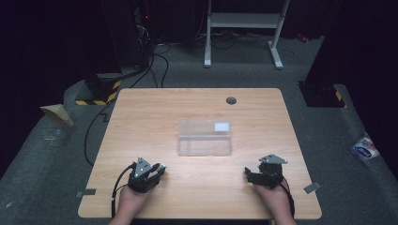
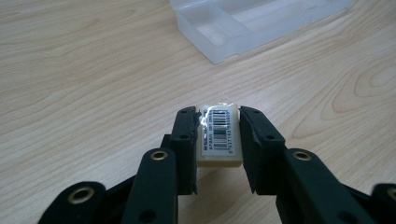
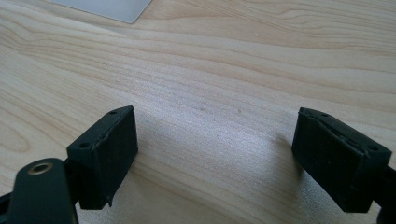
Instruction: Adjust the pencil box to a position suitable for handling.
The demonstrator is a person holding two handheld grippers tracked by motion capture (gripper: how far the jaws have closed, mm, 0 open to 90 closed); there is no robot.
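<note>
**Cream block in my left claw**

Cream and small, the block (image 2: pixel 219 135) sits between the two black jaws of my left claw (image 2: pixel 218 140). The jaws squeeze it from both sides, so the claw is clenched on it. The block has a shiny wrap with a barcode on top. It is just above the wood bench (image 2: pixel 93 70), or on it; I cannot tell which.

From high up, I see my left claw (image 1: pixel 157 171) low on the left part of the bench (image 1: pixel 155 108), near my edge. My right claw (image 1: pixel 248 174) is low on the right part, well apart from the left one.

My right claw (image 3: pixel 215 154) is released. Its jaws stand wide, with bare wood between them and nothing held.

A clear box (image 1: pixel 204 137) lies in the middle of the bench, past both claws. It has a white sticker (image 1: pixel 221 126) on its far right part. From my left claw I see a corner of the box (image 2: pixel 252 23) up ahead, apart from the block.
</note>
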